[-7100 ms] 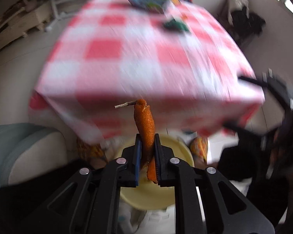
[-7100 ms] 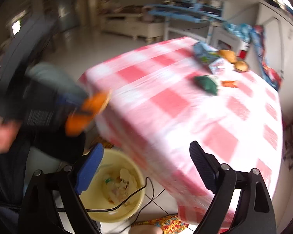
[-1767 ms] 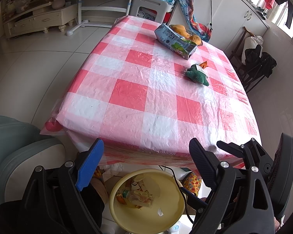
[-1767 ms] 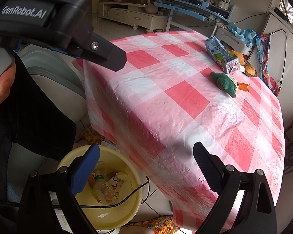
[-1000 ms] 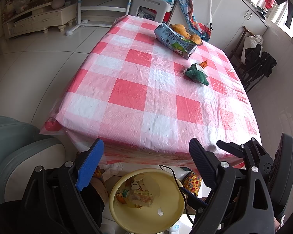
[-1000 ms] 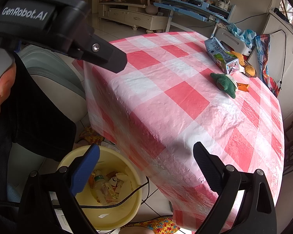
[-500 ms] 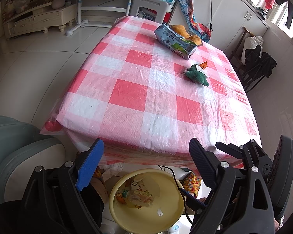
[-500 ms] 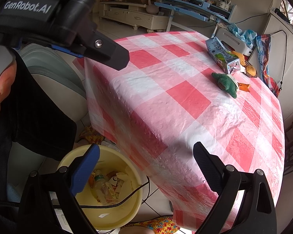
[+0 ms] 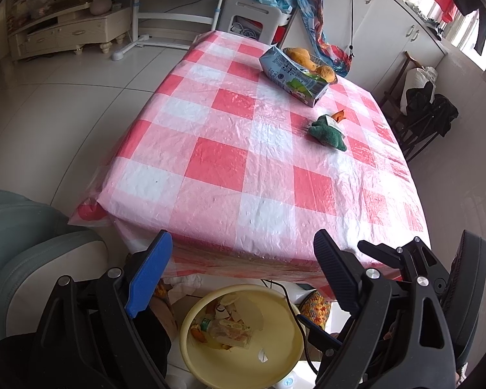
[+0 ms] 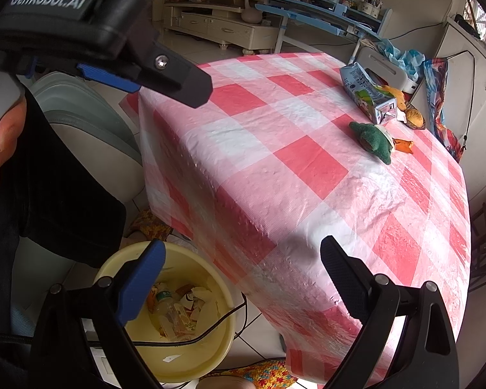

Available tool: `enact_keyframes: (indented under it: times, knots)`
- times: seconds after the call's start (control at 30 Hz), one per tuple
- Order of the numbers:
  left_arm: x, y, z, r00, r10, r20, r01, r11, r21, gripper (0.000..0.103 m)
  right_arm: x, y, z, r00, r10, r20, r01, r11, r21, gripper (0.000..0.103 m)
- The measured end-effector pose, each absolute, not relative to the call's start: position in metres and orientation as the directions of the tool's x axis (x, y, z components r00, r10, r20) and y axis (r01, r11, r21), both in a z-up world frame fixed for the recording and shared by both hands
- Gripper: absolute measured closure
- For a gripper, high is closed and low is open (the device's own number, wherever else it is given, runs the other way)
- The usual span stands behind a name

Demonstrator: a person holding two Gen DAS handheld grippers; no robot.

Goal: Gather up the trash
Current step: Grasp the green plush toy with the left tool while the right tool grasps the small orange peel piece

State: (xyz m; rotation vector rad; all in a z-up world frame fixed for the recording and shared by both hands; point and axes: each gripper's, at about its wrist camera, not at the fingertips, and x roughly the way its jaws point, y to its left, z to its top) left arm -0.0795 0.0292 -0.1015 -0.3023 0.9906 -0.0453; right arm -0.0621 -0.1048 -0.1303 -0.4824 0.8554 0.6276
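Note:
A yellow bin stands on the floor under the near table edge, with a plastic bottle and scraps of trash inside. My left gripper hangs open and empty above it. My right gripper is open too, also empty, over the table corner and the bin. On the far side of the red-and-white checked tablecloth lie a flattened drink carton, orange peels, a green crumpled piece and a small orange scrap.
A grey-green padded seat stands at the left beside the bin. A black cable runs across the bin's rim. A person's hand holds the left gripper's body. A dark chair with clothes stands at the right.

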Motion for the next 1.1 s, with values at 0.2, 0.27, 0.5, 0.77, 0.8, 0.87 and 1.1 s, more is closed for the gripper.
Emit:
enact_keyframes:
  times: [0.2,0.27,0.5,0.77,0.8,0.87,1.1]
  knots:
    - [-0.076,0.037,-0.098,0.557,-0.213,-0.803,-0.111,0.939,-0.327,0.017,-0.053,-0.119,-0.121,0.523,0.292,-0.801,-0.627,0.768,-0.130,0.011]
    - [-0.072,0.037,-0.096,0.557,-0.220,-0.801,-0.111,0.936,-0.334,0.017,-0.047,-0.125,-0.117,0.528,0.288,-0.799,-0.611,0.782,-0.123,0.011]
    - [-0.042,0.022,-0.088,0.541,-0.206,-0.815,-0.088,0.950,-0.299,0.017,-0.016,-0.142,-0.106,0.520,0.298,-0.800,-0.584,0.808,-0.079,0.011]
    - [0.044,-0.023,-0.085,0.515,-0.205,-0.832,0.022,0.974,-0.226,0.017,0.026,-0.162,-0.099,0.526,0.247,-0.814,-0.581,0.803,-0.131,0.011]
    - [0.054,-0.028,-0.087,0.509,-0.208,-0.835,0.029,0.974,-0.225,0.017,0.032,-0.168,-0.099,0.528,0.237,-0.816,-0.575,0.807,-0.137,0.011]
    - [0.078,-0.041,-0.093,0.495,-0.215,-0.842,0.050,0.974,-0.219,0.017,0.045,-0.179,-0.098,0.530,0.223,-0.818,-0.556,0.820,-0.136,0.011]
    - [0.135,-0.086,-0.121,0.454,-0.154,-0.877,0.124,0.986,-0.109,0.018,0.089,-0.213,-0.104,0.522,0.209,-0.827,-0.461,0.885,-0.067,0.011]
